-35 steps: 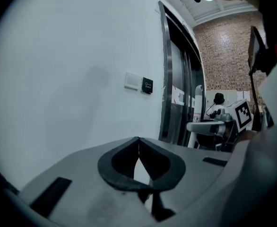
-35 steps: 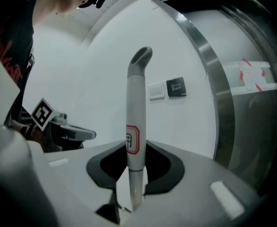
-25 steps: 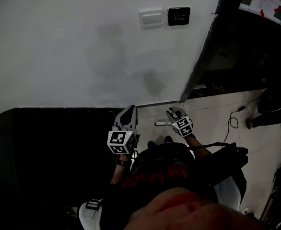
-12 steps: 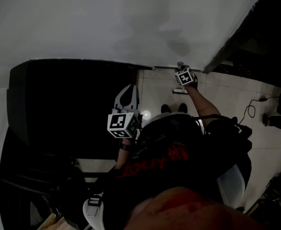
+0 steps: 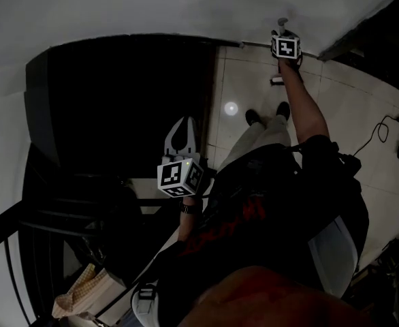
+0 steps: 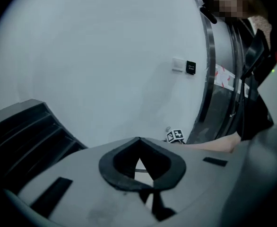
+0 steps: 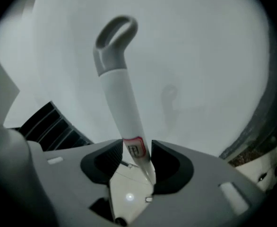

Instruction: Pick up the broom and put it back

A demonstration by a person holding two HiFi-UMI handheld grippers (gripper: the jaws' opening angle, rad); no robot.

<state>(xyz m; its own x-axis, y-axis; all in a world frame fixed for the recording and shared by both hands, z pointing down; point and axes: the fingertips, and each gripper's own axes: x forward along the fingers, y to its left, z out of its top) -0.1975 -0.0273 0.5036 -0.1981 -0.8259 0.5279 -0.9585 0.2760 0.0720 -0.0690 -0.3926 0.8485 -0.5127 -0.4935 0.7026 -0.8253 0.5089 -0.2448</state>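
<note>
Spread wide after just opening, the jaws of the right gripper (image 7: 137, 145) stand on either side of the broom handle (image 7: 122, 103). It passes between the pads at its red-edged label (image 7: 134, 148), and whether either pad touches it yet I cannot tell. The white shaft rises in front of the wall (image 7: 200, 56), tilted a little, and ends in a grey hanging loop (image 7: 115, 34); its head is out of sight below. I judge it a light, stiff tube with a smooth and probably slippery skin, so a square, firm pinch on the straight white part suits it better than the curved loop. With the weight low at the head, it may swing about the pinch when lifted. In the left gripper view, the left gripper (image 6: 138, 140) has its tips pressed together on nothing and faces the same wall (image 6: 105, 70). The head view shows the right gripper (image 5: 282, 27) reached out to the foot of the wall (image 5: 152, 5), where the broom stands though it hardly shows there. The left gripper (image 5: 182, 121) hangs well back from the wall, close to the person's body.
</note>
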